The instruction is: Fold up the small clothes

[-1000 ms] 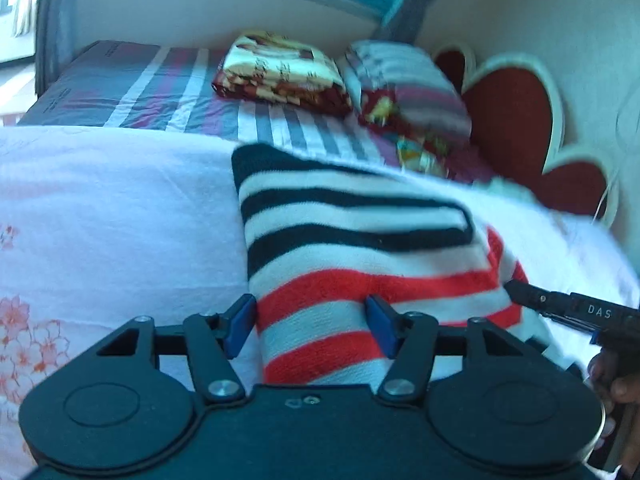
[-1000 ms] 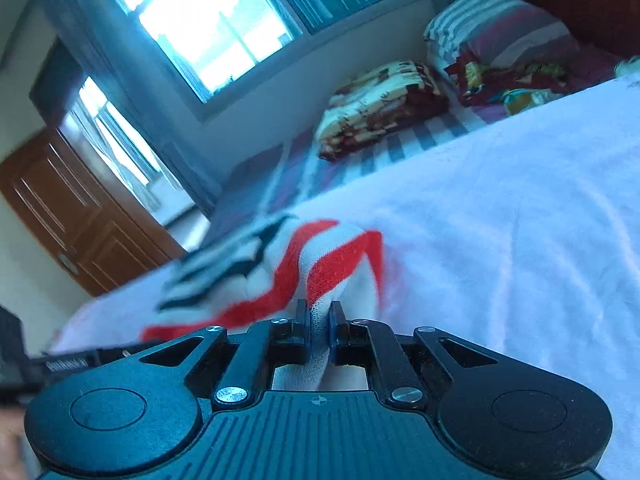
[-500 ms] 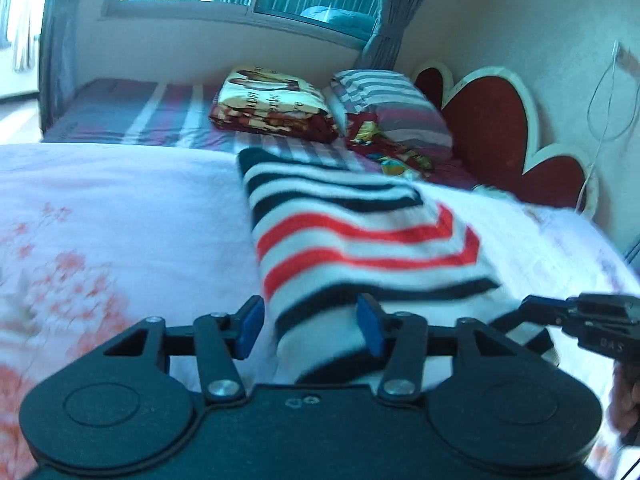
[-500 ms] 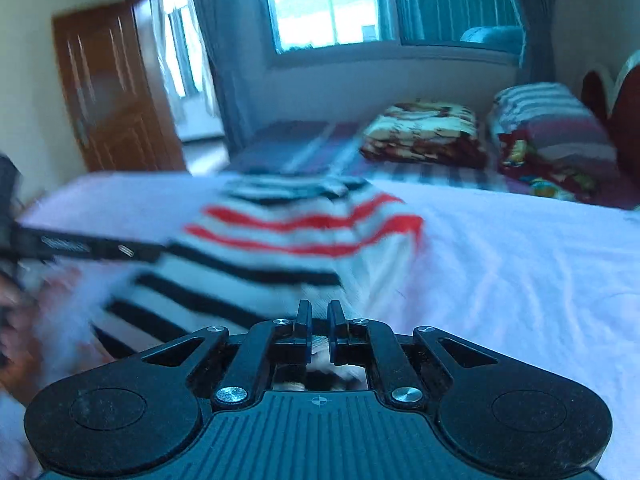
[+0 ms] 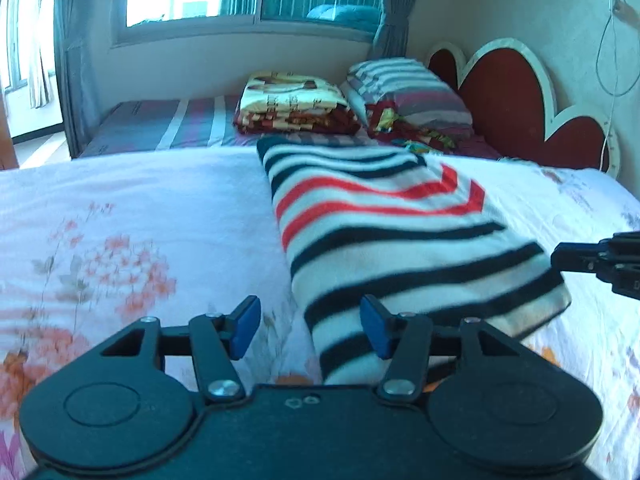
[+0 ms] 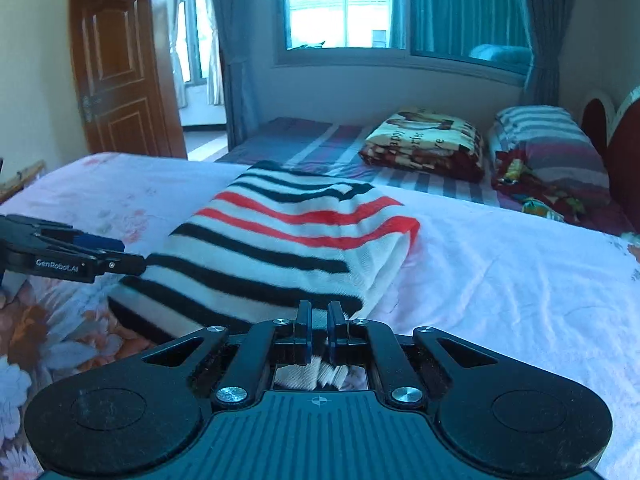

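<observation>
A striped knit garment, white with black and red bands, lies folded lengthwise on the floral bedsheet. It also shows in the right wrist view. My left gripper is open, its blue pads either side of the garment's near left corner. My right gripper is shut on the garment's near right edge, with white fabric bunched between its fingers. In the left wrist view the right gripper shows at the garment's right corner.
A folded patterned blanket and striped pillows lie at the far side of the bed by a red headboard. A wooden door stands open at the far left. A window is behind.
Both grippers pulled back toward the near edge, so more of the garment's black-striped end lies flat. The right gripper levelled out and kept its hold. The left gripper stayed open.
</observation>
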{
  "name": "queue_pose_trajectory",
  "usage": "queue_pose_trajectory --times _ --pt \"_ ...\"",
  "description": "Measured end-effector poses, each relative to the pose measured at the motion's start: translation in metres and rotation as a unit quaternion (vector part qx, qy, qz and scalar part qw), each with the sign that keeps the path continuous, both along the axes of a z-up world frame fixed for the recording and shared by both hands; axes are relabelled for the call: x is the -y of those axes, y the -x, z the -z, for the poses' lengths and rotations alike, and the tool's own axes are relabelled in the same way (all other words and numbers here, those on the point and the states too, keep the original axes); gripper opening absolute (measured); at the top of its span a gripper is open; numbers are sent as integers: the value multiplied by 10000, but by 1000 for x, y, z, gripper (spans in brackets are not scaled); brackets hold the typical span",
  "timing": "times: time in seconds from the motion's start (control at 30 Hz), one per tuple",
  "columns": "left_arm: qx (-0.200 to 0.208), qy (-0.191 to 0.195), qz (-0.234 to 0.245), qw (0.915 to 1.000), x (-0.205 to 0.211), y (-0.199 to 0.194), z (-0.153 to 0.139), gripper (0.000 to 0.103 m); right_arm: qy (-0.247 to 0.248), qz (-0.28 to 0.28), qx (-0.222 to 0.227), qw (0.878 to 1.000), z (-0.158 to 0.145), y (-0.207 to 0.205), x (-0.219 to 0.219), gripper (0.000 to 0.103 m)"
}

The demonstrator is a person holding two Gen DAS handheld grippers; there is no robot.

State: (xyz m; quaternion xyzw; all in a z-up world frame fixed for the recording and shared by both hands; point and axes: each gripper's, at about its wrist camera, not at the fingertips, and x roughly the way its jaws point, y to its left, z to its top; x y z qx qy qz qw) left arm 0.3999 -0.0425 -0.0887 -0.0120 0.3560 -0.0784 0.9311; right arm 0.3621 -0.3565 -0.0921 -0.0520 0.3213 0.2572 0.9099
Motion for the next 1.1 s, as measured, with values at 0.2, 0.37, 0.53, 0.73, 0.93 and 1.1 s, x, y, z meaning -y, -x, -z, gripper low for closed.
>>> queue_pose_trajectory --times 0.2,0.37,0.53,0.73,0.93,1.1 --pt "-63 38 -155 9999 -4 8 7 57 132 251 -373 9989 30 -6 9 7" --pt "-107 90 -267 9995 -9 9 14 62 -138 381 -524 9978 36 -7 18 7" --pt "-93 -45 -333 9994 -9 11 18 70 -140 363 -519 9979 38 -8 21 7" --pt "-18 -50 -539 9985 -24 17 7 81 -538 589 -560 9952 29 -3 50 7" --pt "53 707 -529 9961 -49 -2 -8 82 -1864 679 -685 9777 3 -36 71 68" --pt "-461 1558 -16 9867 -41 -46 1 81 -2711 715 -1690 9449 26 -99 78 68"
